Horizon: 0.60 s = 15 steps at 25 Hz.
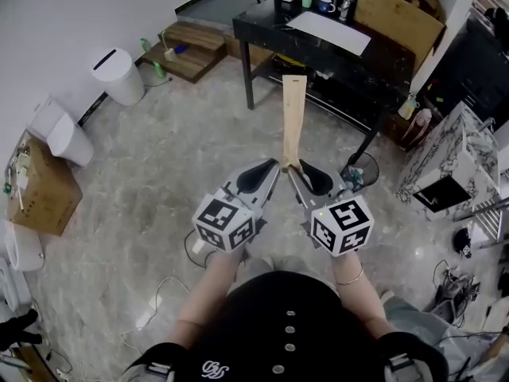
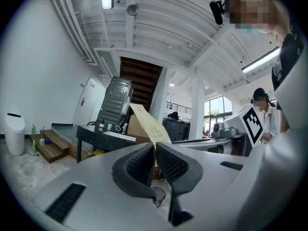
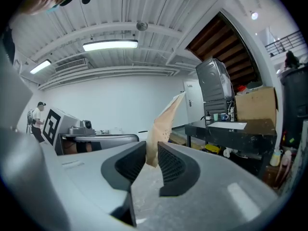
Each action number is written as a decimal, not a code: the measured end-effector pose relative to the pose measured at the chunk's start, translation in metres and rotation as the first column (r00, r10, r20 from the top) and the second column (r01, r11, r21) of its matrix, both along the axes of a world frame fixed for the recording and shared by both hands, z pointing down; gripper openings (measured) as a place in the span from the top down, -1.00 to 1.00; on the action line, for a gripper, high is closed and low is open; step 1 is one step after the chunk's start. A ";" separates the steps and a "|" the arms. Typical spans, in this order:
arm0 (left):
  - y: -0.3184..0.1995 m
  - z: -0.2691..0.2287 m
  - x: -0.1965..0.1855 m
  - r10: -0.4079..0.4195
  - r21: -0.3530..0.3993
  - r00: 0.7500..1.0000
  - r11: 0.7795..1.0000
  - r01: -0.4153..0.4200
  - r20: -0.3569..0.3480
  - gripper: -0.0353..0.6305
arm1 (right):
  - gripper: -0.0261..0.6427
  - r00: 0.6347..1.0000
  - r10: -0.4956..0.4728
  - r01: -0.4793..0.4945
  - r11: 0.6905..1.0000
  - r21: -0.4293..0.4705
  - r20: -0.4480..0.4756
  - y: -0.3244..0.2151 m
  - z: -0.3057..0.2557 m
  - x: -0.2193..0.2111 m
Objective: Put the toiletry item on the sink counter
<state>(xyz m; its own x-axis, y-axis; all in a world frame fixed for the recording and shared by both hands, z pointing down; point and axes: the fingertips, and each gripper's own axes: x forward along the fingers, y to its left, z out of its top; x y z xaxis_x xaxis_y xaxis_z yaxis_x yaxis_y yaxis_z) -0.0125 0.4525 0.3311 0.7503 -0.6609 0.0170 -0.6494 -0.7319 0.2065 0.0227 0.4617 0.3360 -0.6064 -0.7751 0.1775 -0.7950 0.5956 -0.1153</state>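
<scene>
Holding one long, thin brown paper packet with both tools at once. Pinched at its near end, up in the air over the pale shiny stone floor, not resting on any table. Pointing away from the person, far end toward the black table.

Left gripper: jaws almost together, squeezing the near end of the packet from the left side. Seen in the left gripper view too, with the packet rising out from between the dark ribbed pads of the left gripper.

Right gripper: jaws narrow, closed on the same end from the right side. In the right gripper view, bottom edge of the packet tucked between the pads of the right gripper, with the rest leaning up and to the right.

Both grippers just beside each other, tips nearly meeting at the packet.

On the black table: a white sheet of paper and a big brown cardboard box. Farther left, by the wall: a white bin with a lid and a low wooden step. Well apart from the packet, all of these.
</scene>
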 end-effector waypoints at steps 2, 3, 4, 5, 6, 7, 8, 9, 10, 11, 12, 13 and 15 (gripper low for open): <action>0.000 0.006 -0.004 -0.001 0.005 1.000 1.000 0.001 0.011 0.82 | 0.69 0.999 0.017 -0.015 0.999 0.033 -0.042 0.002 0.000 -0.005; 0.000 0.010 -0.006 -0.002 0.004 1.000 1.000 0.002 0.017 0.82 | 0.69 0.998 0.026 -0.023 0.999 0.044 -0.061 0.004 0.002 -0.008; 0.001 0.014 -0.008 -0.001 -0.001 1.000 1.000 0.001 0.019 0.82 | 0.69 0.997 0.035 -0.032 0.998 0.046 -0.073 0.006 0.005 -0.010; 0.001 0.017 -0.010 0.003 -0.009 1.000 1.000 -0.003 0.016 0.82 | 0.69 0.996 0.044 -0.041 0.998 0.042 -0.077 0.007 0.008 -0.011; 0.001 0.018 -0.011 0.008 -0.014 1.000 1.000 -0.008 0.014 0.82 | 0.69 0.996 0.053 -0.051 0.998 0.035 -0.078 0.007 0.011 -0.012; 0.001 0.019 -0.012 0.012 -0.017 1.000 1.000 -0.011 0.014 0.82 | 0.69 0.995 0.061 -0.059 0.998 0.030 -0.078 0.007 0.014 -0.013; -0.001 0.020 -0.013 0.014 -0.019 1.000 1.000 -0.014 0.015 0.82 | 0.69 0.995 0.066 -0.064 0.998 0.025 -0.079 0.006 0.015 -0.013; -0.003 0.021 -0.013 0.016 -0.021 1.000 1.000 -0.016 0.014 0.82 | 0.69 0.994 0.067 -0.066 0.998 0.021 -0.081 0.004 0.017 -0.013; -0.005 0.022 -0.013 0.017 -0.023 1.000 1.000 -0.017 0.011 0.82 | 0.69 0.994 0.066 -0.065 0.998 0.018 -0.083 0.002 0.018 -0.014; -0.008 0.022 -0.012 0.019 -0.024 1.000 1.000 -0.018 0.008 0.82 | 0.69 0.994 0.065 -0.064 0.998 0.014 -0.083 -0.002 0.019 -0.014; -0.012 0.023 -0.012 0.020 -0.025 1.000 0.999 -0.020 0.005 0.82 | 0.69 0.995 0.063 -0.063 0.998 0.011 -0.081 -0.006 0.021 -0.014; -0.017 0.024 -0.011 0.022 -0.025 1.000 0.999 -0.021 0.003 0.82 | 0.69 0.995 0.062 -0.061 0.998 0.009 -0.079 -0.011 0.022 -0.014; -0.028 0.025 -0.010 0.020 -0.027 1.000 0.999 -0.020 -0.002 0.82 | 0.69 0.996 0.054 -0.054 0.999 0.003 -0.075 -0.023 0.025 -0.014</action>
<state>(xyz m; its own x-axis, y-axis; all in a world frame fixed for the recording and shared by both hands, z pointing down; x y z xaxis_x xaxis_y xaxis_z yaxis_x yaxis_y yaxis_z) -0.0228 0.4243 0.3564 0.7637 -0.6447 0.0340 -0.6341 -0.7391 0.2275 0.0089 0.4390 0.3606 -0.5486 -0.8066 0.2201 -0.8325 0.5514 -0.0541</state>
